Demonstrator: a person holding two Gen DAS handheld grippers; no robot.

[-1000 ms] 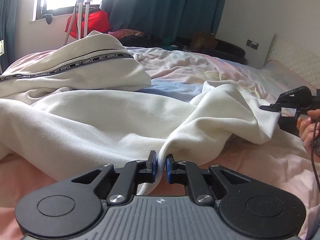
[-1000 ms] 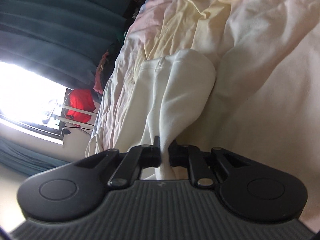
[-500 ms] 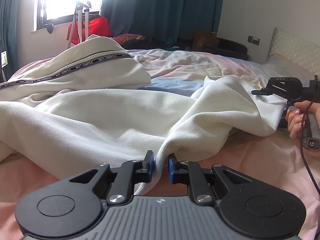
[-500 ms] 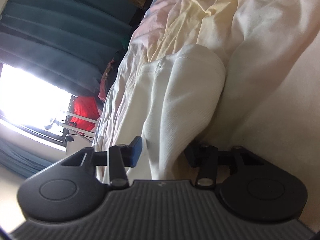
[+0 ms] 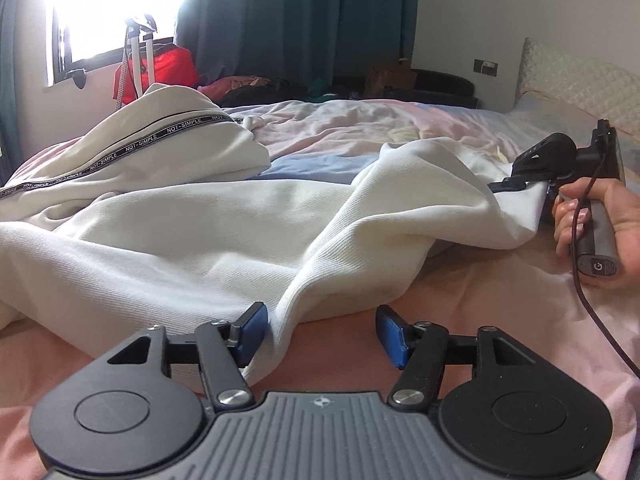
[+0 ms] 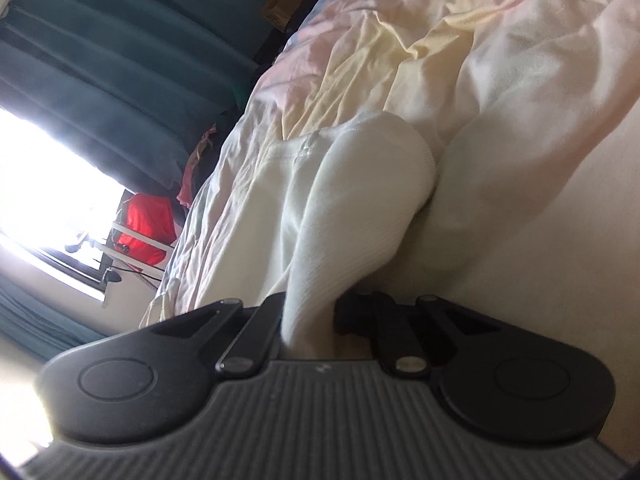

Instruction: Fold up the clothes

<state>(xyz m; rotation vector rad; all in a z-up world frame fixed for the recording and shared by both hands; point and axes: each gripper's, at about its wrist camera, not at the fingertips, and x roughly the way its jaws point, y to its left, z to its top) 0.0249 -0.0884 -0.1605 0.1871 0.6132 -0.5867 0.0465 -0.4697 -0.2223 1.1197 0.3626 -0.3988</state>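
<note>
A cream ribbed garment (image 5: 180, 240) lies spread across the bed. My left gripper (image 5: 320, 320) is at its near edge with the jaws opening. A fold of the cloth lies between them against the left blue pad (image 5: 250, 330), and neither pad presses it. In the left wrist view my right gripper (image 5: 520, 186) is at the far right, held by a hand (image 5: 608, 216), and pinches the garment's corner. In the right wrist view the right gripper (image 6: 308, 316) is shut on that same white cloth (image 6: 360, 200), which bulges up in front of it.
A second white garment with a black lettered band (image 5: 160, 148) is heaped at the back left. The pastel bed sheet (image 5: 360, 128) is rumpled. A cable (image 5: 592, 304) trails from the right handle. A red bag (image 5: 164, 64) stands by the window and a headboard (image 5: 580, 84) at the right.
My left gripper was shut on the garment's fold and has now spread its jaws off it. My right gripper opened half a second ago and has shut again on the cloth.
</note>
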